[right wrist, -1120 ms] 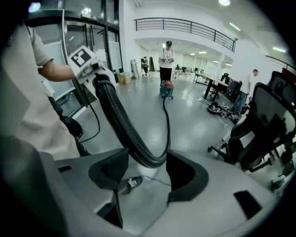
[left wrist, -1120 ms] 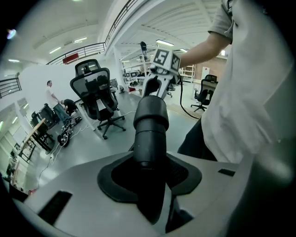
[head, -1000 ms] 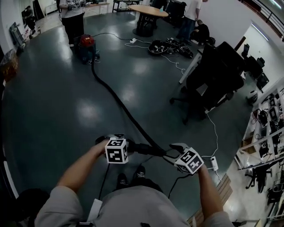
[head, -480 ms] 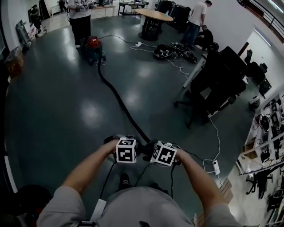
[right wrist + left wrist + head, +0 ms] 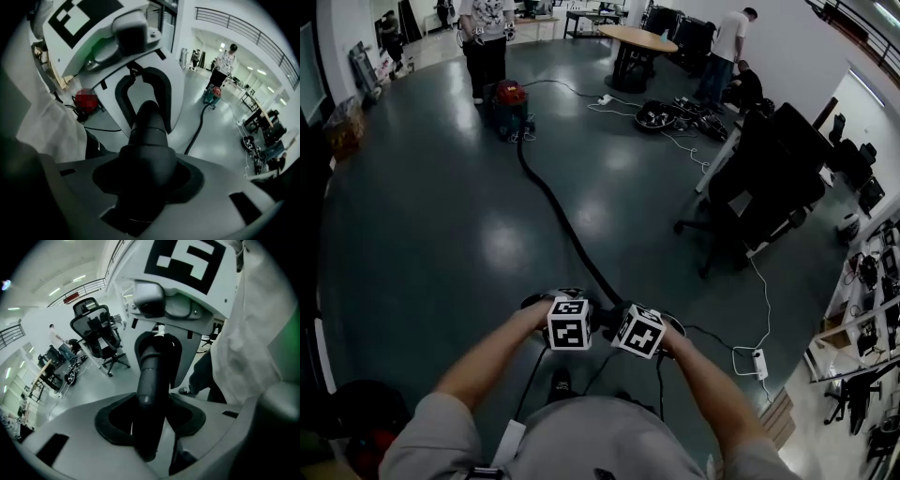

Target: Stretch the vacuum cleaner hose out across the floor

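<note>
Hose [image 5: 567,230] clamped by left gripper [image 5: 150,425]; right gripper [image 5: 145,185], newly alongside, just closed onto it

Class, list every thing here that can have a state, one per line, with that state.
hose: laid out along the floor, near end lifted.
vacuum cleaner: upright on the floor.
left tool: clamped on the hose.
right tool: jaws have just been closing, clamped on the hose's thick end.
</note>
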Available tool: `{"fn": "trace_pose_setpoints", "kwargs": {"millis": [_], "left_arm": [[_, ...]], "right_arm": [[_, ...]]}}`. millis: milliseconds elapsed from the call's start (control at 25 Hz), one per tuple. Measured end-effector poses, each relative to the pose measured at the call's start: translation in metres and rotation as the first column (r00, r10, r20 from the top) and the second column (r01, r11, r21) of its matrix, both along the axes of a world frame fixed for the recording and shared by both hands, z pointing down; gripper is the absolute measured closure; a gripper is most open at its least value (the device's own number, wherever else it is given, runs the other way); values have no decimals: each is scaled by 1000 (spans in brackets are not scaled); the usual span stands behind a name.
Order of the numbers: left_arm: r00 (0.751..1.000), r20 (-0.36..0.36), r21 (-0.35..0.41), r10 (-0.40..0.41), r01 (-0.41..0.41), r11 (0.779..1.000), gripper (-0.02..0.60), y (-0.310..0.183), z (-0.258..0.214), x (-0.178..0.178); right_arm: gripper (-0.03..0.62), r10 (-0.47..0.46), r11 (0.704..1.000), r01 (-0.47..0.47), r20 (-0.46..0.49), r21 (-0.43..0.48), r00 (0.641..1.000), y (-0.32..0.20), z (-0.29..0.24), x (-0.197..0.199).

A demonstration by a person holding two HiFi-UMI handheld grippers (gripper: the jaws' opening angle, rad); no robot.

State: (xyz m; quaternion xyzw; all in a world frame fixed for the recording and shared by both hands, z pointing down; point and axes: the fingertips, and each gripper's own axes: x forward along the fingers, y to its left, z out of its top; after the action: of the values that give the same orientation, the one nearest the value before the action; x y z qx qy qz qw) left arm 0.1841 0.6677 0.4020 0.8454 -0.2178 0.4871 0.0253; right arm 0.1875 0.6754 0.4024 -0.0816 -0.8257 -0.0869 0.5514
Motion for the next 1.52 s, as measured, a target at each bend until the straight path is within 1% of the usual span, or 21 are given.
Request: {"fn": "trace_pose_setpoints", "kwargs": {"millis": [40,120,200,240,320,400,440,520,640,720,840,920,960,1040,1120,1200,1280,1360,1440,1480,1520], "left_arm": [[999,18,33,-45,45,998,401,-6,-2,-4],[989,38,94,-143,139,986,317,-16,-12,-18],[969,-3,107,-246,245,964,313,-19,-28,-31],[951,-47,97,-304,308,947,313,-20,-37,-34],[895,-140,67,-424,436,897,313,-21,-54,-32],[835,-200,43,-513,531,846,313,-21,-59,-18],[813,-214,32,-542,561,827,313,-19,-56,-8],[783,-216,7,-583,598,801,313,-10,-44,20],[757,-203,-54,-621,625,779,314,10,-21,72],[753,-200,-85,-627,624,777,314,17,-9,106],[764,-205,-124,-612,600,790,314,33,8,151],[765,-225,-143,-603,586,797,315,45,9,172],[761,-236,-161,-604,582,797,314,52,8,179],[742,-275,-217,-612,572,791,316,66,7,195],[716,-338,-271,-611,548,791,316,75,6,216],[701,-383,-297,-601,523,799,316,76,10,235],[693,-406,-317,-595,504,803,316,68,21,251],[681,-432,-343,-590,481,807,316,63,33,273],[657,-466,-366,-593,467,805,316,56,39,295],[634,-481,-382,-605,469,796,316,48,42,303],[603,-494,-410,-626,473,780,316,38,46,309]], "right_arm": [[402,38,999,-38,12,-19,999,-4,1,10],[402,141,988,-138,34,-68,989,-15,3,34],[402,253,962,-245,60,-118,966,-24,4,63],[402,304,946,-291,76,-141,950,-29,4,79],[402,394,910,-372,105,-181,913,-41,6,114],[402,467,875,-436,132,-209,874,-53,12,149],[402,498,859,-463,145,-219,855,-58,16,165],[402,548,830,-507,170,-233,819,-63,18,195],[402,614,783,-557,207,-276,761,-64,14,239],[402,665,742,-589,234,-320,709,-70,13,268],[402,744,663,-638,252,-391,619,-67,14,311],[402,790,609,-667,261,-429,554,-58,9,333],[402,811,582,-680,268,-445,520,-52,5,340],[402,847,532,-706,283,-468,450,-38,0,352],[402,877,480,-733,293,-482,381,-25,-1,364],[402,911,406,-755,292,-514,291,-18,3,371],[402,941,321,-765,280,-559,190,-16,15,373],[402,960,248,-769,258,-590,112,-10,34,382],[402,968,203,-772,242,-603,65,0,53,396],[402,970,189,-773,240,-605,50,5,62,403],[402,970,179,-775,238,-606,38,9,71,410]]}}
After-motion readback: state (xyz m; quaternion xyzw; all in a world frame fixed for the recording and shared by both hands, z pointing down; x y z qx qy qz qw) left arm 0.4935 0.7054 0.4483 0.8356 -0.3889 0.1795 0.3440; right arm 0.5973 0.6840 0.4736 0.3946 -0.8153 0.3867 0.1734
